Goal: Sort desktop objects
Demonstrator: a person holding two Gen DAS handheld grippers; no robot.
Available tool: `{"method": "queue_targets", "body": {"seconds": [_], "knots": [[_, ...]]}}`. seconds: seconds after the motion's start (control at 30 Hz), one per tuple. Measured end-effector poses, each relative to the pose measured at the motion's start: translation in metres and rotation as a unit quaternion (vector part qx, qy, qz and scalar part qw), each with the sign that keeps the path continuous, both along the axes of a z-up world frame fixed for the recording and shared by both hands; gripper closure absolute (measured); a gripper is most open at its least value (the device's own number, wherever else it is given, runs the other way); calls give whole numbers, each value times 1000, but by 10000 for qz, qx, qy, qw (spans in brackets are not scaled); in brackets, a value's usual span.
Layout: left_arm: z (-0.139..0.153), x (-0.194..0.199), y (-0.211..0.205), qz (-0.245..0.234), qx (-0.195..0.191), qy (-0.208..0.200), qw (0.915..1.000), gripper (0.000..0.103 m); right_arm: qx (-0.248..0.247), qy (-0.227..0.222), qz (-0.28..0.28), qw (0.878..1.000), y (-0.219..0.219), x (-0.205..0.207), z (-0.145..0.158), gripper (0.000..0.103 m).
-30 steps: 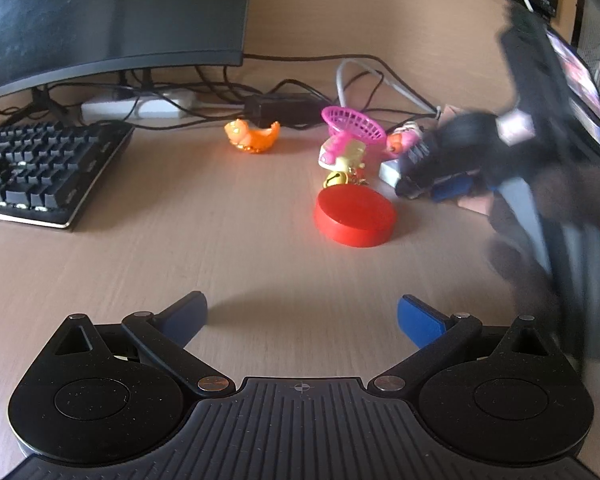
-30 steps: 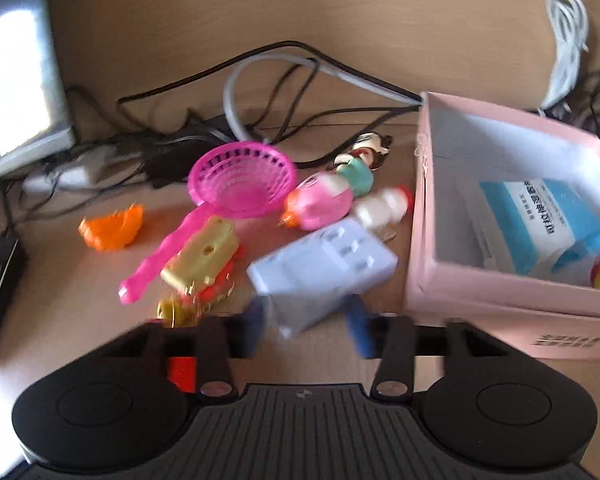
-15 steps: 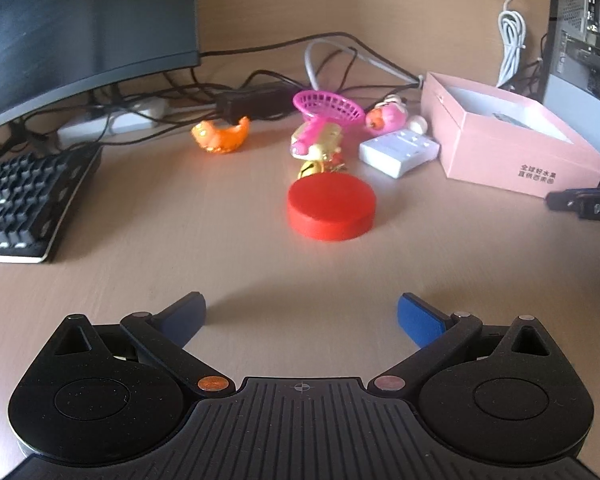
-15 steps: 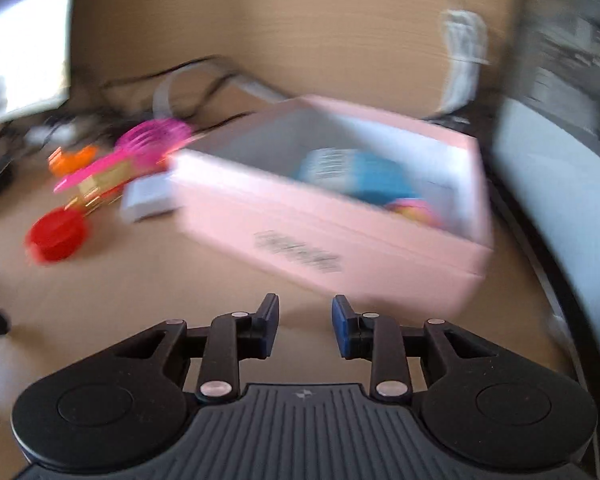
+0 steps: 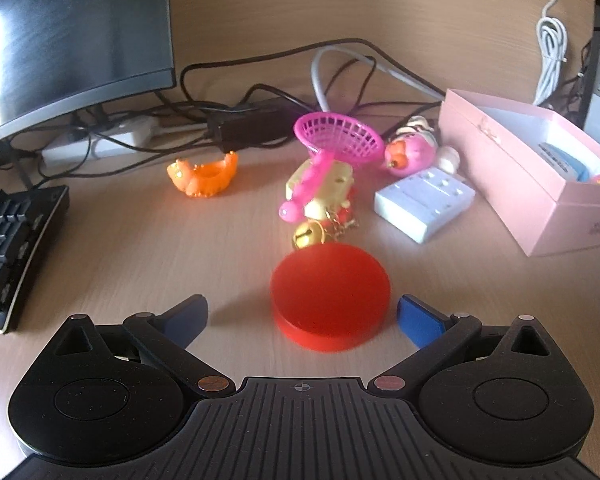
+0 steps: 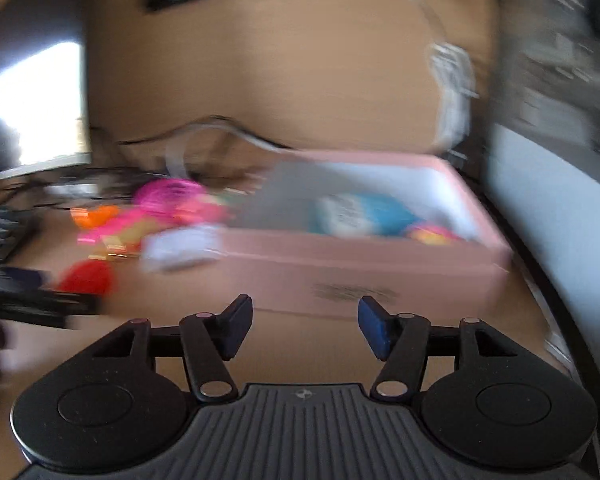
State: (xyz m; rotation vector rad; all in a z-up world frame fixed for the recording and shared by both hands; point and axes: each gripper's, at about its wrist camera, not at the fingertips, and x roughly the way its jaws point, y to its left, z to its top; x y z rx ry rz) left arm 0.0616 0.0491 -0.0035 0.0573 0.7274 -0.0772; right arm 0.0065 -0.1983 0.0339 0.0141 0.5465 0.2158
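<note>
Two grippers are out over the pale wooden desk (image 5: 120, 248), both with fingers spread and holding nothing. The left gripper (image 5: 302, 316) sits low with the flat round red plastic disc (image 5: 330, 294) lying on the desk between its blue fingertips, closer to the right-hand one; whether it touches that tip I cannot tell. Just beyond the disc lie a small gold bell (image 5: 306, 235), a yellow toy under a pink plastic scoop net (image 5: 336, 140), and a white rectangular adapter block (image 5: 424, 202); an orange toy (image 5: 204, 174) lies ahead to its left. Ahead to its right stands the open pink cardboard box (image 5: 540, 196). The right gripper (image 6: 305, 326) hovers just before that box's (image 6: 364, 268) long side, in a badly blurred view; a blue-and-white packet (image 6: 360, 214) lies inside.
</note>
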Motion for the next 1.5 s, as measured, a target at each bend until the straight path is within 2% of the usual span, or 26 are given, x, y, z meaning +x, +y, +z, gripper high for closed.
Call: {"method": "queue_targets", "body": {"seconds": [0.03, 0.1, 0.13, 0.17, 0.23, 0.33, 0.43, 0.5, 0.53, 0.57, 0.63, 0.7, 0.73, 0.77, 0.8, 0.83, 1.03, 1.17, 1.33, 1.4, 1.5], "knots": [[1, 1, 1, -4, -1, -25, 10000, 2, 85, 10, 136, 9999, 8, 7, 7, 44], [3, 2, 2, -132, 13, -93, 9999, 26, 281, 100, 441, 9986, 27, 24, 25, 44], [4, 2, 4, -193, -3, -69, 9998, 32, 335, 150, 570, 9977, 39, 34, 33, 44], [6, 1, 7, -216, -56, -68, 9997, 34, 355, 191, 671, 9969, 50, 45, 38, 44], [9, -5, 14, -276, -174, -70, 9994, 34, 307, 325, 805, 9957, 76, 69, 45, 43], [11, -23, 26, -343, -259, -76, 9990, 34, 123, 667, 856, 9940, 111, 106, 38, 39], [9, -41, 39, -362, -295, -1, 9989, 34, 24, 1308, 586, 9897, 143, 138, 18, 32], [6, -53, 48, -325, -252, 16, 9992, 33, 222, 1706, 411, 9842, 157, 152, 2, 28], [5, -59, 51, -293, -183, -37, 9994, 33, 264, 1726, 326, 9841, 163, 155, -3, 25], [4, -64, 54, -262, -110, -67, 9996, 28, 117, 1568, 200, 9874, 174, 156, -4, 18], [2, -70, 60, -252, -74, -104, 9996, 16, -129, 1418, 77, 9898, 189, 159, -8, 18], [2, -73, 66, -237, -200, -86, 9995, 14, -301, 1473, -14, 9886, 200, 166, -14, 19], [2, -74, 69, -211, -246, -87, 9994, 11, -344, 1585, -61, 9867, 203, 169, -17, 23], [2, -75, 72, -195, -318, -90, 9993, 9, -337, 1700, -16, 9849, 204, 171, -22, 37], [2, -75, 73, -183, -368, -89, 9991, 8, -449, 1552, 2, 9869, 204, 170, -22, 52], [2, -76, 75, -164, -405, -96, 9990, 8, -522, 1532, 134, 9867, 204, 167, -22, 58], [1, -80, 81, -189, -504, -122, 9985, 6, -569, 1407, 450, 9874, 177, 134, -11, 59], [1, -81, 78, -178, -460, -122, 9987, 6, -427, 1127, 952, 9881, 143, 79, 7, 59], [0, -84, 66, -343, -304, -97, 9989, 6, -700, 659, 1266, 9873, 97, 10, 19, 59], [0, -85, 58, -484, -249, -83, 9985, 5, -910, 570, 1309, 9856, 80, -10, 17, 70], [-1, -86, 45, -656, -135, -50, 9977, 4, -1215, 440, 1125, 9852, 60, -27, 6, 71]]}}
